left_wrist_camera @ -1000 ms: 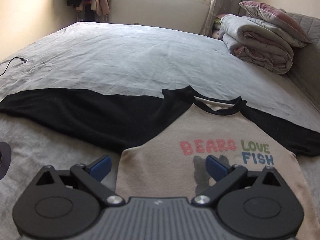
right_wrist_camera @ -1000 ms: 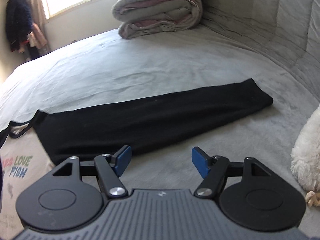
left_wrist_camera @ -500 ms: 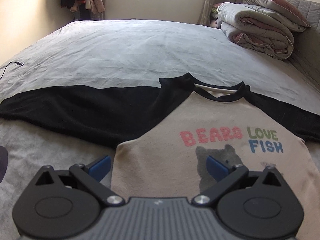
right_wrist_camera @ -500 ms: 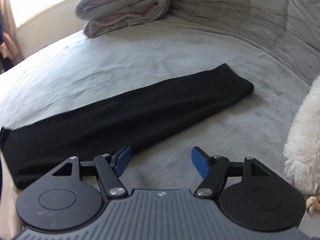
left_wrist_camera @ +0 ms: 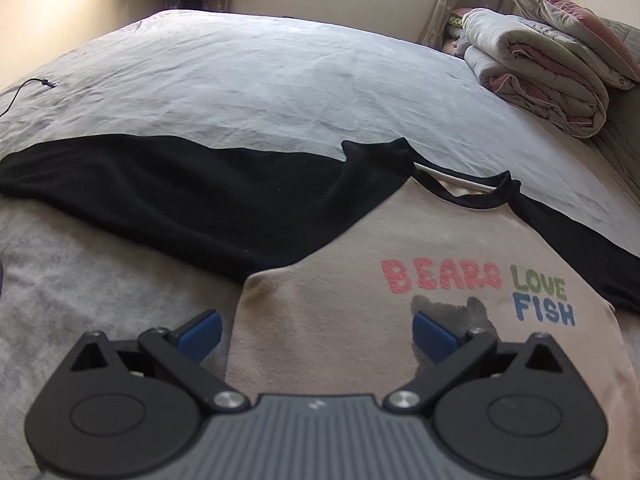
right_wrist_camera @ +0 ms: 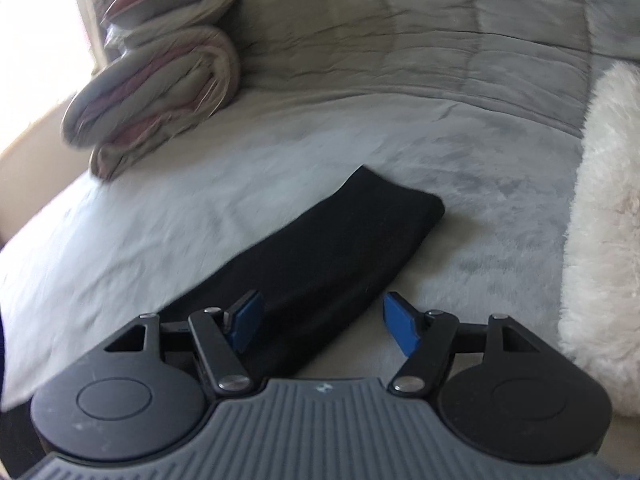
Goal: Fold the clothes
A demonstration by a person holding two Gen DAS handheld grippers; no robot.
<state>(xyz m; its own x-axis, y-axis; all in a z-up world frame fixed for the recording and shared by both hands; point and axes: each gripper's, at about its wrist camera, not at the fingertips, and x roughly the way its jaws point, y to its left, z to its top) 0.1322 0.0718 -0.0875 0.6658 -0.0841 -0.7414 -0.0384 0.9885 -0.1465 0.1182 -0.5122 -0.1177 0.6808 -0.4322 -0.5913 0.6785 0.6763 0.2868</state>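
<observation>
Right gripper [right_wrist_camera: 320,322] gapes over shirt's black sleeve [right_wrist_camera: 320,256].

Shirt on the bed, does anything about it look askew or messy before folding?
Mostly fine: the shirt lies flat, print up, both black sleeves spread out. Only the collar is rumpled, bunched higher on its left side. Both tongs hover open above it.

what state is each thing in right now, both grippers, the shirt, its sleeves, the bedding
left gripper: open, empty, over the shirt's lower left edge
right gripper: open, empty, above the right sleeve's cuff end
shirt: unfolded, flat, print side up
left sleeve: spread out flat
right sleeve: stretched out flat
duvet: folded, pillow stacked on top
</observation>
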